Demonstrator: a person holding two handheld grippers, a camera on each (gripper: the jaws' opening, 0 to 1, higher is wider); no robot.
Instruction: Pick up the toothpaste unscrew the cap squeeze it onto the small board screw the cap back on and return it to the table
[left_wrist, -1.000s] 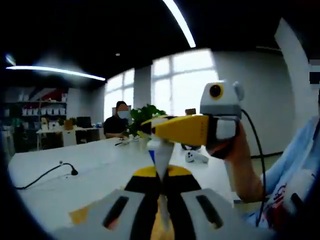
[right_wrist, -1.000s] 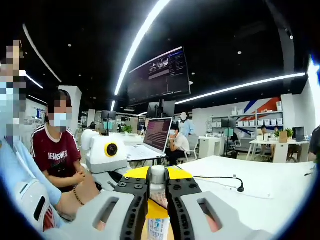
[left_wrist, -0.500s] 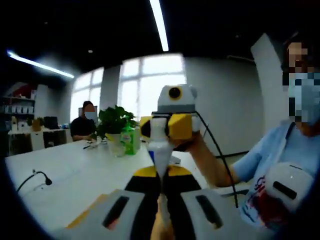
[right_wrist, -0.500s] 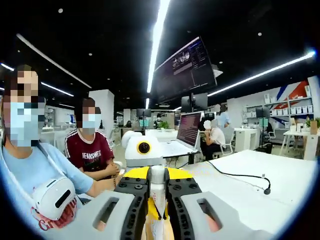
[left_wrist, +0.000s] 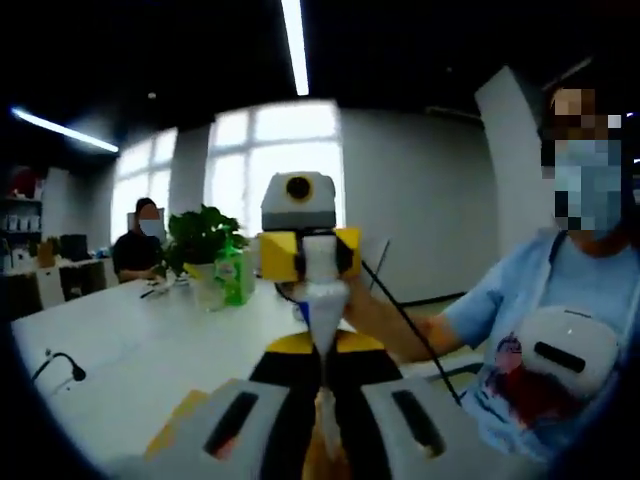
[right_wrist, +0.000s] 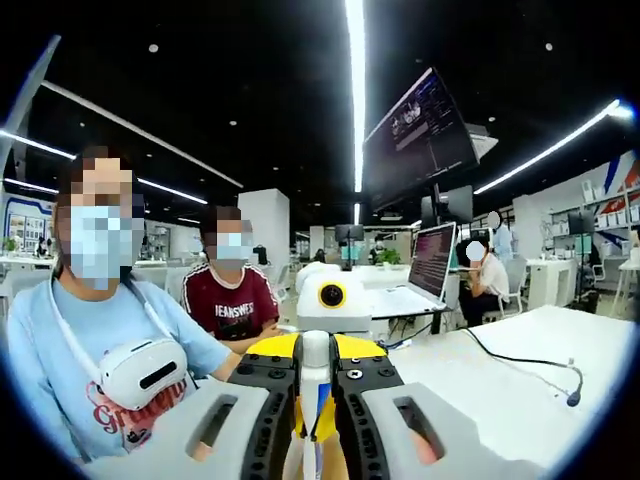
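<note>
**Two grippers, one toothpaste tube, held aloft**

A toothpaste tube (left_wrist: 322, 300) is held in the air above a white tabletop (left_wrist: 150, 350), caught between two hand-held tools. In the left gripper view, the left gripper (left_wrist: 322, 372) has its jaws drawn close on the tube's flat lower body, while the right gripper (left_wrist: 303, 253) meets it head-on from beyond, its yellow jaws pinched on the white cap (left_wrist: 320, 258) at the tube's top. In the right gripper view the same grip reads from the other side: the right gripper (right_wrist: 315, 365) is closed on the cap (right_wrist: 315, 350), with the tube's blue and yellow print (right_wrist: 318, 405) just beneath it and the left gripper (right_wrist: 330, 320) facing back.

A potted plant (left_wrist: 200, 240) and a green carton (left_wrist: 236, 277) stand toward the tabletop's far edge, and a black cable (left_wrist: 55, 365) trails near its left side. A person in a light blue shirt (left_wrist: 560, 330) holds the tools; another person in a dark red shirt (right_wrist: 232, 305) sits behind.

The tube looks light and soft, likely to buckle or spill if pinched hard, so its flat tail seems the safer hold. The cap is small, stiff and probably slick, and would want a firm, square grip for twisting.
</note>
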